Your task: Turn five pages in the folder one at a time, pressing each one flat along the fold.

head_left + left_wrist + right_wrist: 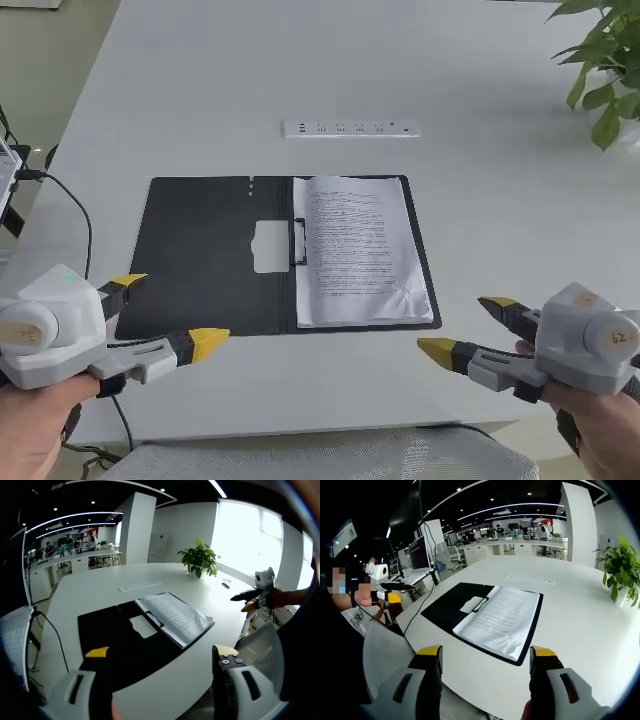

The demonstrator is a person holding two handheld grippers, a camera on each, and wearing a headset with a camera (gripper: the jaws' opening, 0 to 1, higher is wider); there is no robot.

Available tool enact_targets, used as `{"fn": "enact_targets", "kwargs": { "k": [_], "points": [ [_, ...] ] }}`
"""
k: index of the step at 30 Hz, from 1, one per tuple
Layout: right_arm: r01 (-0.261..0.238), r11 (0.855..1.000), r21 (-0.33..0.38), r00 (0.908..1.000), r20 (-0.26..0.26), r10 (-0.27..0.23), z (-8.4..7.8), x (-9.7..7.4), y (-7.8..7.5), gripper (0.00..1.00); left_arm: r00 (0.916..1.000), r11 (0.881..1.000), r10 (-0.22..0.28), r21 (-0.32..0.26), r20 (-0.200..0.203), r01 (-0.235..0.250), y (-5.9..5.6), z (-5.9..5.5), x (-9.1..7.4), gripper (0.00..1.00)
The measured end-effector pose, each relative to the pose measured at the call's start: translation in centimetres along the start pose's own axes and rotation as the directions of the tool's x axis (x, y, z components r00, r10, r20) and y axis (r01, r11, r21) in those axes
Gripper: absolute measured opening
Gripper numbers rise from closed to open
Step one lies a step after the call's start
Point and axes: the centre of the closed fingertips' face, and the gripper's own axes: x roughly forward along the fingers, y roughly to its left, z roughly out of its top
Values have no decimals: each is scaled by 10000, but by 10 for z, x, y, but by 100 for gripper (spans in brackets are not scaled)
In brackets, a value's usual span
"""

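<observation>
A black folder (200, 250) lies open on the white table, with a stack of printed pages (355, 245) clipped on its right half; the stack's near right corner is creased. The folder (125, 640) and pages (175, 617) show in the left gripper view, and likewise the folder (452, 605) and pages (502, 615) in the right gripper view. My left gripper (170, 315) hovers open near the folder's near left corner, nothing between its yellow-tipped fingers. My right gripper (470, 325) is open just right of the folder's near right corner, also holding nothing.
A white power strip (350, 128) lies beyond the folder. A potted plant (605, 70) stands at the far right. A black cable (75, 215) runs along the table's left side. A grey chair back (330, 455) sits at the near edge.
</observation>
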Motion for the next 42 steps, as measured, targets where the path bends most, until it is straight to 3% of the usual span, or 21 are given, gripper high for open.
{"fn": "enact_targets", "kwargs": {
  "k": [27,42],
  "points": [
    [54,9998,207,10000,-33,-54,-5,-1,-2,69,9999,10000,-39,22,-116,40,1,1,2,82],
    [84,9995,305,10000,-43,-82,-7,1,-6,69,9994,9992,-329,222,-101,332,-4,12,15,82]
  ]
}}
